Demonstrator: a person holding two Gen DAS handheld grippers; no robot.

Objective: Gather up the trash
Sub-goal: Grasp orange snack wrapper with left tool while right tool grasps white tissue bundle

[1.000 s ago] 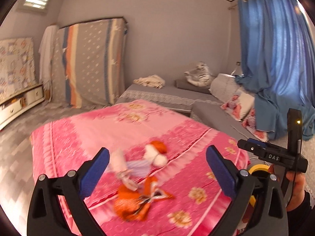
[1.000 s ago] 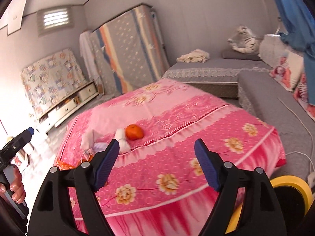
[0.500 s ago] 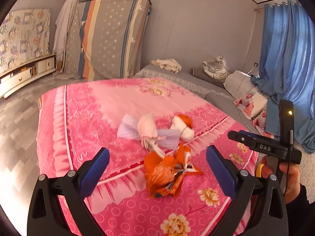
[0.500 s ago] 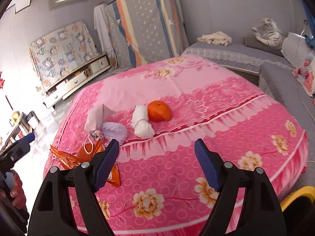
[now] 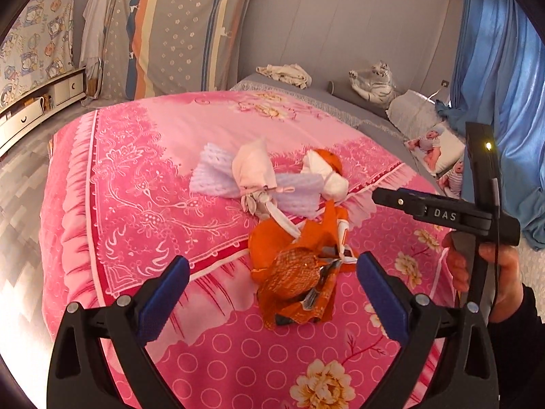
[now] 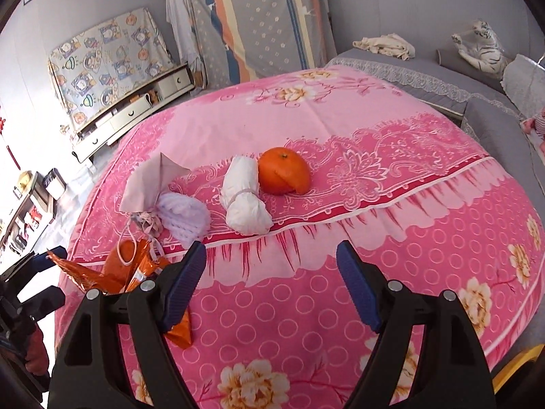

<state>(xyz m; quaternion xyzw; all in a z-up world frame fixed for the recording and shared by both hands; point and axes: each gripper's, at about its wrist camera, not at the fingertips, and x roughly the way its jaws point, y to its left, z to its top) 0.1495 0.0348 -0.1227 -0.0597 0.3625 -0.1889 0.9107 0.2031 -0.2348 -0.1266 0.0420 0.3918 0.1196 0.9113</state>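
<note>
Where pink bedspread lies: one orange, one white bundle

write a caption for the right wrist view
Open right gripper above a pink bed, facing an orange and white wad.

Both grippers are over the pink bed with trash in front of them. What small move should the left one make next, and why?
Probably ease the left gripper down over the orange wrapper: its jaws are open and empty, and the wrapper lies between and just beyond them, the nearest trash on the bedspread.
</note>
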